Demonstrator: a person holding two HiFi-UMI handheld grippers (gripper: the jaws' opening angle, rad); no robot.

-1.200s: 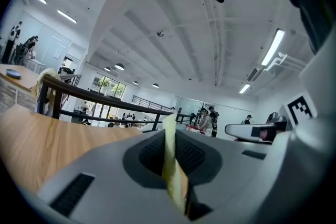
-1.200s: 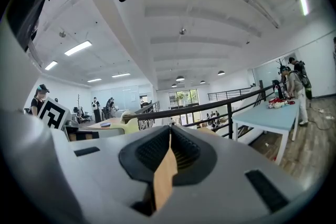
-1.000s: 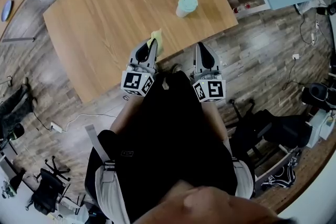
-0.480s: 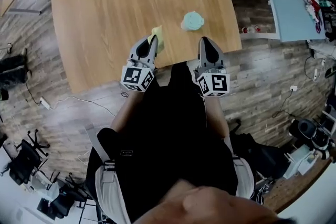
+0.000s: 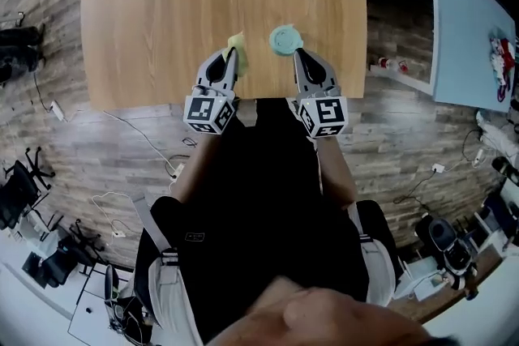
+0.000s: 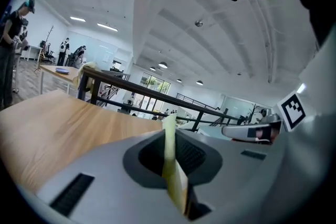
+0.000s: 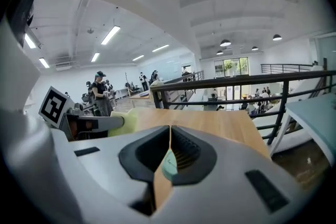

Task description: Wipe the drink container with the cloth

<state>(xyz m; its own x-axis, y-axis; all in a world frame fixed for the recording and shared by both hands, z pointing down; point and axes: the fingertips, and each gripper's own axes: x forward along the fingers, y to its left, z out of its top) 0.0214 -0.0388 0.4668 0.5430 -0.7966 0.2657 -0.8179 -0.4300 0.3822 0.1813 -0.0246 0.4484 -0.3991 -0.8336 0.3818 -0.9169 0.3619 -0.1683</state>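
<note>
A mint-green lidded drink container (image 5: 285, 39) stands on the wooden table (image 5: 162, 4) near its front edge. My left gripper (image 5: 230, 52) is shut on a pale yellow cloth (image 5: 238, 43), left of the container and apart from it. In the left gripper view the cloth (image 6: 170, 157) stands pinched between the shut jaws (image 6: 169, 131). My right gripper (image 5: 296, 53) is shut with nothing in it, its tip just right of the container's near side. In the right gripper view, the container (image 7: 169, 164) shows through the slit under the shut jaws (image 7: 169, 127).
A black railing (image 7: 231, 84) runs beyond the table's far edge. A light blue table (image 5: 474, 20) stands to the right. Cables and chairs (image 5: 16, 190) lie on the wood floor. People stand far off by other tables (image 7: 100, 94).
Both grippers have come in over the table's front edge toward the container. The right tip now sits beside it, and the cloth is still held in the left.
</note>
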